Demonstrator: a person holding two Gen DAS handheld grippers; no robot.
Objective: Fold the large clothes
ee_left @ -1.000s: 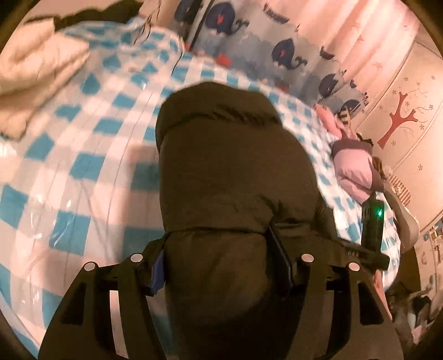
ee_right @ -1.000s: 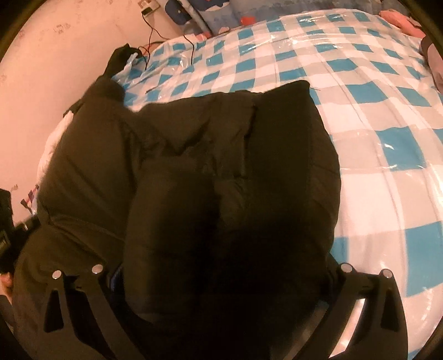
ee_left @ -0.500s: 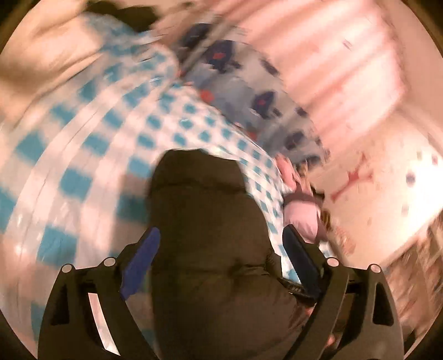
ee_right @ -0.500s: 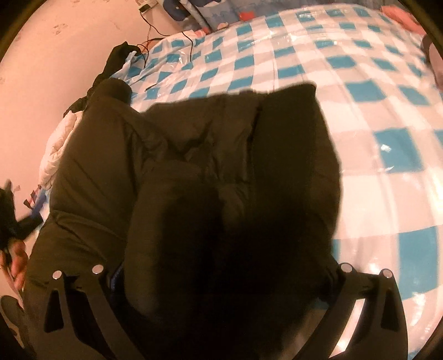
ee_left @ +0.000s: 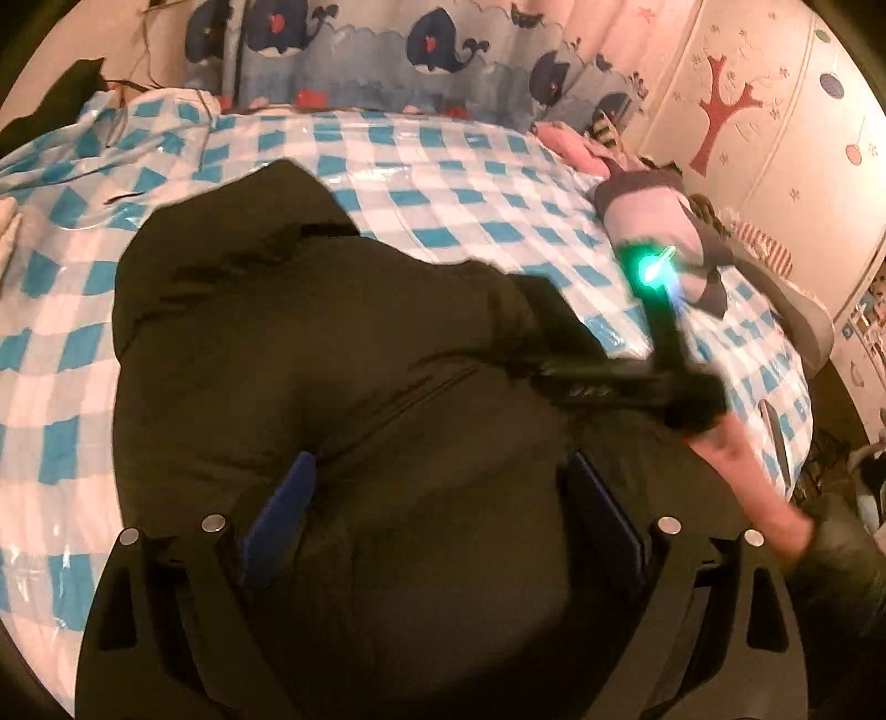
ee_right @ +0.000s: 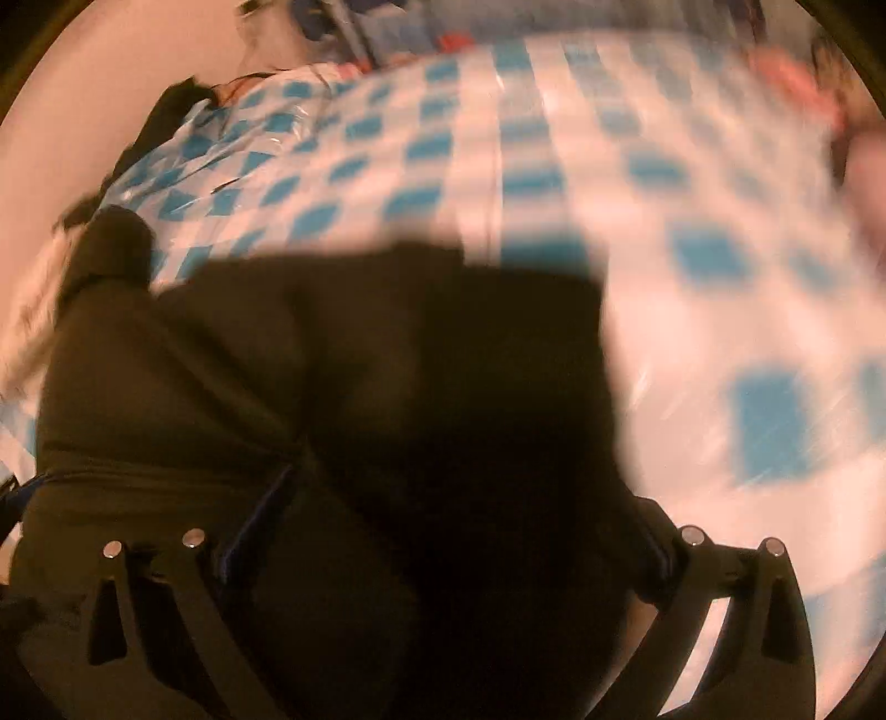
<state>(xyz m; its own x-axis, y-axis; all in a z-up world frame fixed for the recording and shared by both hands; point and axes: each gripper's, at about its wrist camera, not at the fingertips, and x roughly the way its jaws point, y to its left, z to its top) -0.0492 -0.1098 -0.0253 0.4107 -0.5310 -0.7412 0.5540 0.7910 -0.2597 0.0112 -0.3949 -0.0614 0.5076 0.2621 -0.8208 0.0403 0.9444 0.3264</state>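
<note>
A bulky dark jacket (ee_left: 360, 360) lies folded on the blue-and-white checked bed cover (ee_left: 55, 354). My left gripper (ee_left: 443, 498) hovers over its near part, open, blue pads (ee_left: 282, 498) spread wide and clear of the fabric. In the left wrist view the right gripper (ee_left: 609, 382), held by a hand (ee_left: 742, 465), rests low on the jacket's right side. The right wrist view is blurred. There my right gripper (ee_right: 443, 515) stands with its jaws wide, and the dark jacket (ee_right: 387, 360) fills the space between them.
A pile of pink and grey clothes (ee_left: 653, 221) sits at the bed's far right. A whale-print fabric (ee_left: 443, 50) runs along the far side. Cables and a dark item (ee_left: 77, 83) lie at the far left corner. Checked cover (ee_right: 720, 310) stretches right of the jacket.
My left gripper let go of the jacket fold, its jaws spread wide and it swung sideways. The right gripper shifted too, and the jacket now sits lower in its blurred view.
</note>
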